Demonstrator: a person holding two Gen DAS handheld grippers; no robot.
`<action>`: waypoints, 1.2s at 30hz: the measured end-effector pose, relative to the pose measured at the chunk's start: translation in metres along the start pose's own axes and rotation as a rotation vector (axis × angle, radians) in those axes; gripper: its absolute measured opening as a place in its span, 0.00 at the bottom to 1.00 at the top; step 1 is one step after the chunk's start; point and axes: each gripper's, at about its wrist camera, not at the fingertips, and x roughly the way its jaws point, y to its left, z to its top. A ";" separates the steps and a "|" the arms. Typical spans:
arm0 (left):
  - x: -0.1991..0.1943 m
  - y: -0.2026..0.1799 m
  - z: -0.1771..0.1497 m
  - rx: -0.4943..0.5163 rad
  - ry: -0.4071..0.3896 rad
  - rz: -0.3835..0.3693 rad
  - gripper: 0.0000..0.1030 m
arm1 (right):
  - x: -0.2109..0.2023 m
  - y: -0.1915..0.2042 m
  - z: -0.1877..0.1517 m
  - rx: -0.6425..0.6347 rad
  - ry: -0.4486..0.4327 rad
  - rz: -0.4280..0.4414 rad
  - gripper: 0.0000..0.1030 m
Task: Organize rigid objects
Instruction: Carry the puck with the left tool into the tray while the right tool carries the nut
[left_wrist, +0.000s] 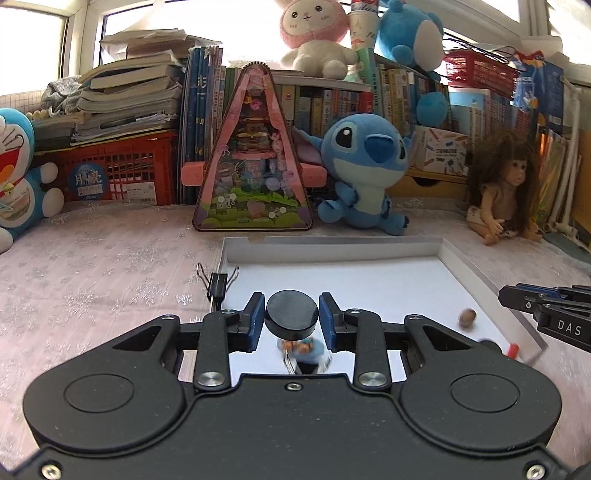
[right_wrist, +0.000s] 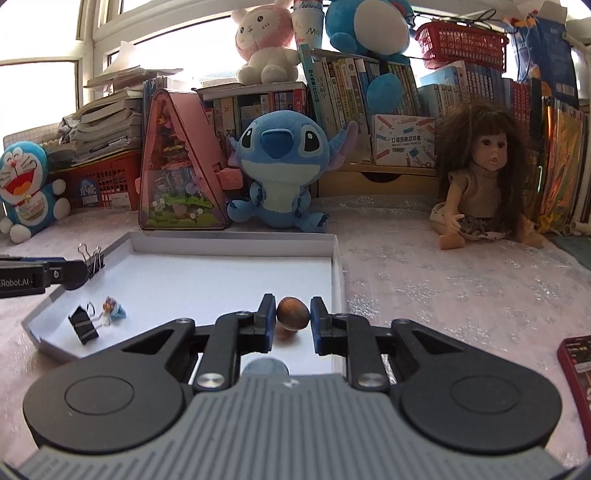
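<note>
Both loads carried over the white tray.
Left hand-held gripper pinches black disc; right hand-held gripper clamps brown nut. We judge the round nut could slip, roll out.

A home bedroom: plush toys, stacked books.

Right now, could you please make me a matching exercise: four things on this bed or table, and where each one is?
Things:
1. black disc
2. doll
3. blue plush
4. small blue figurine

Places:
A. lying on the floor of the white tray
B. between the fingers of the left gripper
C. just behind the tray's far wall
D. sitting on the pink cloth, off the tray's right side

Pairs: 1-B, 2-D, 3-C, 4-A
</note>
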 end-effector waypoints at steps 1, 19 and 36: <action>0.005 0.001 0.003 -0.007 0.008 0.000 0.29 | 0.005 -0.001 0.003 0.006 0.006 -0.001 0.24; 0.077 0.012 0.019 -0.051 0.167 0.017 0.29 | 0.079 -0.029 0.035 0.156 0.210 0.060 0.24; 0.088 0.009 0.013 -0.036 0.192 0.029 0.29 | 0.093 -0.013 0.021 0.085 0.241 0.048 0.24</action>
